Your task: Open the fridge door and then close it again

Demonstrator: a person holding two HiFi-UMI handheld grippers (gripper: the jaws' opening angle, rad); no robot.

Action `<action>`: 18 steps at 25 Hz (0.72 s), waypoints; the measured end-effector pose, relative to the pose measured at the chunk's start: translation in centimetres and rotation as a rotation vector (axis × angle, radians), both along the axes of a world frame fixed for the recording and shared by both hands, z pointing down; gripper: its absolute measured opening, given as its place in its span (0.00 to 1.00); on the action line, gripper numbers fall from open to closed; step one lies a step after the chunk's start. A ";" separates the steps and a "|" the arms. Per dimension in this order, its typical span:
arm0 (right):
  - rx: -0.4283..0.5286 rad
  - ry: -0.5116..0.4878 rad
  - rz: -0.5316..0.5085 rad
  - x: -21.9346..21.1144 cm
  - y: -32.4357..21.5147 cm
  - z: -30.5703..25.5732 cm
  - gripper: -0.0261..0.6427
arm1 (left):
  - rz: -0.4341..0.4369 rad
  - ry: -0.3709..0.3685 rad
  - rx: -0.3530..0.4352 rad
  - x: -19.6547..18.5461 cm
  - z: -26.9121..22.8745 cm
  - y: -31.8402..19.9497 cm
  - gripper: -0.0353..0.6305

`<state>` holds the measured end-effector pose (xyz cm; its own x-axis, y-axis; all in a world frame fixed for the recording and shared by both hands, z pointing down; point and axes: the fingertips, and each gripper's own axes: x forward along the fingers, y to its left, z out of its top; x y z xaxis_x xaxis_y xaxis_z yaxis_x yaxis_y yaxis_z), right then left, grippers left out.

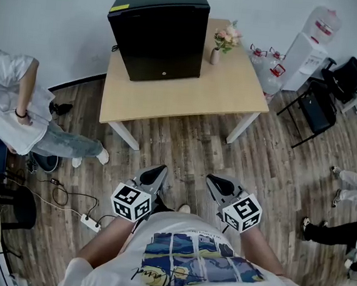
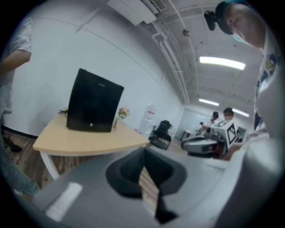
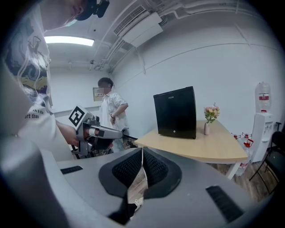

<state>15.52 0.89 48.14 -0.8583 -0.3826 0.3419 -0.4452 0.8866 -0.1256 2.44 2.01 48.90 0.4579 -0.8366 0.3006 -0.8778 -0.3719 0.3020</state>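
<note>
Left gripper (image 1: 156, 173) and right gripper (image 1: 219, 186) held low in front of the person's chest, side by side but not touching, marker cubes nearest the body, noses aimed toward the table (image 1: 189, 96). Left gripper view: jaws together, dark pads meeting at the tip, nothing between them, only floorboards showing through the narrow wedge below. Right gripper view: same picture, ribbed pads closed on each other at the tip, nothing held.

Fridge (image 1: 161, 34): small black cube-shaped unit, standing upright on the table's far left part, close to the wall. Door (image 1: 168, 66) shut flush, front face turned toward the person, a small pale dot low on it. Yellow sticker (image 1: 120, 7) on the top near one corner. Both grippers well apart from the fridge, with open wooden floor (image 1: 190, 147) between.

Vase of pink flowers (image 1: 219, 46) on the table just beside the fridge, on its right in the head view, not touching it. Rest of the tabletop bare, light wood, white legs.

Surroundings: water dispenser (image 1: 310, 42) against the wall at right, black chair (image 1: 320, 106) near it. Another person (image 1: 12, 104) in pale clothes at far left, bent over. White power strip (image 1: 90, 222) with cable on the floor near the left gripper
</note>
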 end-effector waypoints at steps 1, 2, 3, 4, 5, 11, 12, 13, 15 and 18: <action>0.001 0.000 -0.001 -0.1 0.0 0.0 0.07 | -0.001 0.000 -0.001 -0.1 0.1 0.1 0.07; 0.000 0.001 -0.002 -0.2 0.0 0.1 0.07 | -0.001 -0.001 -0.001 -0.1 0.1 0.1 0.07; -0.001 0.002 -0.002 -0.3 0.0 0.1 0.07 | 0.001 -0.002 -0.001 -0.1 0.2 0.1 0.07; -0.001 0.002 -0.004 -0.4 0.0 0.1 0.07 | 0.002 -0.005 -0.001 0.0 0.2 0.1 0.07; -0.001 0.002 -0.006 -0.5 0.0 0.2 0.07 | 0.003 -0.009 -0.001 0.0 0.3 0.1 0.07; 0.004 0.009 -0.024 -1.2 0.2 0.4 0.07 | -0.001 -0.034 0.000 -0.5 0.5 0.6 0.07; 0.004 0.008 -0.026 -1.3 0.2 0.4 0.06 | -0.004 -0.037 -0.003 -0.6 0.5 0.7 0.07; 0.004 0.007 -0.028 -1.5 0.2 0.4 0.06 | -0.006 -0.039 -0.006 -0.8 0.7 0.8 0.07; 0.002 0.007 -0.032 -1.7 0.2 0.5 0.06 | -0.008 -0.041 -0.014 -1.0 0.9 0.7 0.07; 0.000 0.008 -0.036 -1.7 0.0 0.6 0.06 | -0.002 -0.035 -0.022 -0.8 1.0 0.6 0.07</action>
<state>13.78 0.93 48.77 -0.8689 -0.3513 0.3486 -0.4139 0.9020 -0.1225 1.62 2.60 49.94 0.4447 -0.8308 0.3346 -0.8889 -0.3635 0.2788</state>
